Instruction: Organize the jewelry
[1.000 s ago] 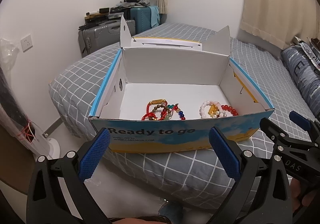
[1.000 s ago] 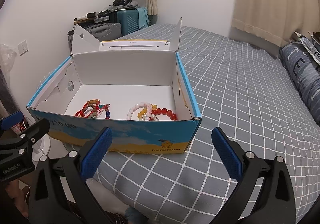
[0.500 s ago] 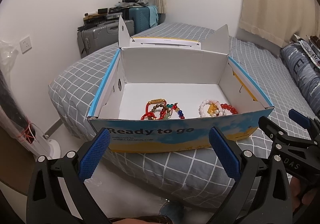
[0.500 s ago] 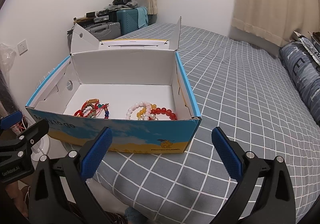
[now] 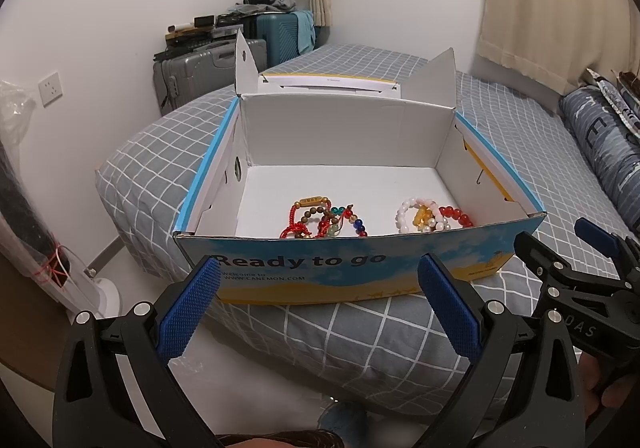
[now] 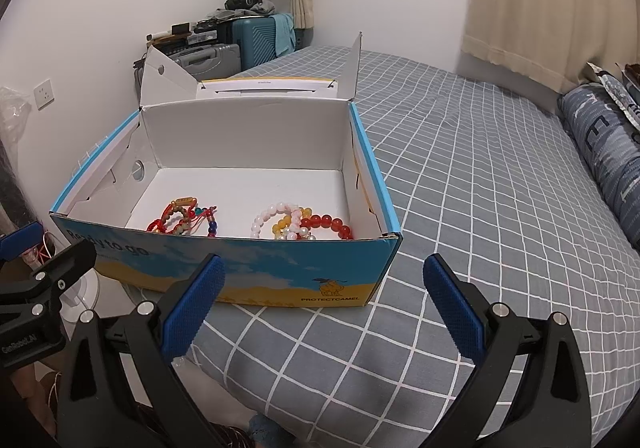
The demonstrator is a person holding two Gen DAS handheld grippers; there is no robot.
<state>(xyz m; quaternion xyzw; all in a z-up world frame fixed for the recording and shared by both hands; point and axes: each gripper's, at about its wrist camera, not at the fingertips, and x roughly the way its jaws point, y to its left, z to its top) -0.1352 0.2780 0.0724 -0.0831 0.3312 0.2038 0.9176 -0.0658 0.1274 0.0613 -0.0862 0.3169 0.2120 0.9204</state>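
Two bracelet heaps are seen inside the open box [image 5: 352, 264] on the bed [image 5: 160, 152].

Left view: the left gripper [image 5: 320, 304] is held spread at lower centre, slightly nearer than before; red-cord heap [image 5: 320, 218] mid-frame. Right view: the right gripper [image 6: 324, 300] is spread, empty; pale-bead heap [image 6: 298, 222] centre. Sorting stage is left unsettled.

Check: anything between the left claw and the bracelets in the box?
Yes. The box's front wall stands between the open left claw and the bracelets, which lie just behind it on the box floor. The top is open, so from above nothing visible blocks them.
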